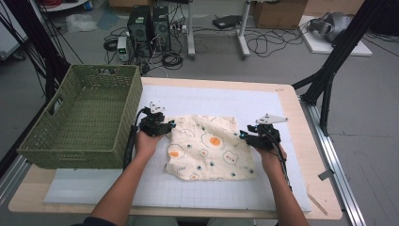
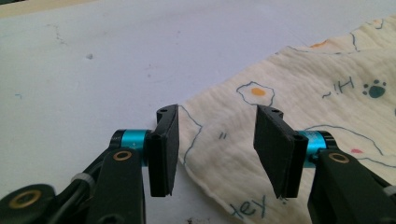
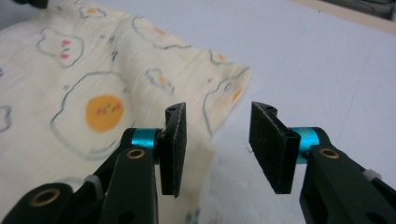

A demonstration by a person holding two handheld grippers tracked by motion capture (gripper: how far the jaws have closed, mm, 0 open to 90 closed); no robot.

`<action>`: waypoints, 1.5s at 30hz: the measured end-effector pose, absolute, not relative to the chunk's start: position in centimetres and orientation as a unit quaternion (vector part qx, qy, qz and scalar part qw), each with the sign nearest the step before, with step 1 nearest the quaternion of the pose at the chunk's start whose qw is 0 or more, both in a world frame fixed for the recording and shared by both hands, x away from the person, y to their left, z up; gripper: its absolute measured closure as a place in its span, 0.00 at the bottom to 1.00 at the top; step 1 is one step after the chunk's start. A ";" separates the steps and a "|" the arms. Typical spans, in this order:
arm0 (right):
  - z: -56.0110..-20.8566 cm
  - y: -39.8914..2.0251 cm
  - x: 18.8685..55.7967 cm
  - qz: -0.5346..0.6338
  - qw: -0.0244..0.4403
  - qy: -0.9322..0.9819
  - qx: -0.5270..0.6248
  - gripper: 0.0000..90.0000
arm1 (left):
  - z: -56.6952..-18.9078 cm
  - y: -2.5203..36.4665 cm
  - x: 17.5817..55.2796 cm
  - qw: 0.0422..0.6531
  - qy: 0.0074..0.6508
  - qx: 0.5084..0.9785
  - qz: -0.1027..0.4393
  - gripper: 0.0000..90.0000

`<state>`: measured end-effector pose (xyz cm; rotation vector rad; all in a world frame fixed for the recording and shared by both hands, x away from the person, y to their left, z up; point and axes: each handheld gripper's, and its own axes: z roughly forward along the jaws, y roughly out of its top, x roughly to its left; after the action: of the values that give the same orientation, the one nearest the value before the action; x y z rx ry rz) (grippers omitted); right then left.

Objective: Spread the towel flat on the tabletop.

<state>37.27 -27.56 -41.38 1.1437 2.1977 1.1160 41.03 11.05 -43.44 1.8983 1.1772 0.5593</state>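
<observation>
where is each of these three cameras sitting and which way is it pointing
High view: above the person's side, facing forward and down on table, basket, cloth; both forearms show.
Left gripper view: rides the left hand-held gripper, facing the cloth's edge; open jaws show.
Right gripper view: rides the right hand-held gripper, facing a cloth corner; open jaws show.
All share the cloth.

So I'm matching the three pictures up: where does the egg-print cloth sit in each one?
High view: the cloth lies mid-table on the white mat, between the two claws.
Left gripper view: it fills the right half, its edge running under the open jaws.
Right gripper view: it covers the left, its corner ahead of the jaws.
Shared landmark: the printed fried egg.
</observation>
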 end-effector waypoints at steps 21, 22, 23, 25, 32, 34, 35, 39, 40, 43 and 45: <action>-43.4 -26.6 43.1 0.301 0.285 0.768 0.489 0.89 | -44.0 10.8 40.0 0.413 0.467 0.759 0.186 0.52; -43.3 -26.8 43.1 0.312 0.281 0.758 0.499 0.83 | -44.1 10.6 40.0 0.415 0.465 0.759 0.188 0.52; -43.2 -27.0 43.0 0.331 0.269 0.752 0.503 0.79 | -44.1 10.4 40.0 0.415 0.463 0.761 0.189 0.52; -42.8 -26.7 42.6 0.344 0.264 0.756 0.490 0.76 | -44.4 10.0 40.0 0.411 0.459 0.766 0.185 0.53; -41.4 -26.4 40.6 0.385 0.245 0.768 0.449 0.67 | -44.9 8.5 39.8 0.387 0.420 0.796 0.203 0.84; -41.4 -26.6 40.1 0.381 0.242 0.774 0.445 0.66 | -44.9 8.3 39.8 0.382 0.415 0.798 0.213 0.96; -41.3 -26.6 40.0 0.383 0.234 0.776 0.443 0.65 | -44.9 8.4 40.0 0.378 0.425 0.793 0.220 0.97; -41.4 -26.6 39.2 0.372 0.231 0.783 0.442 0.64 | -44.9 9.9 40.8 0.370 0.458 0.768 0.250 0.97; -41.7 -26.6 39.1 0.371 0.224 0.783 0.445 0.62 | -44.9 10.3 40.9 0.369 0.463 0.764 0.256 0.97; -43.2 -26.4 38.7 0.366 0.196 0.788 0.455 0.59 | -45.0 10.9 41.3 0.375 0.476 0.753 0.255 0.97; -44.1 -26.2 38.5 0.358 0.186 0.793 0.456 0.59 | -45.0 10.9 41.3 0.380 0.474 0.752 0.257 0.96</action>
<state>38.47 -26.17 -44.06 1.2852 2.2337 1.0084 41.27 10.93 -45.04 1.9205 1.2103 0.6555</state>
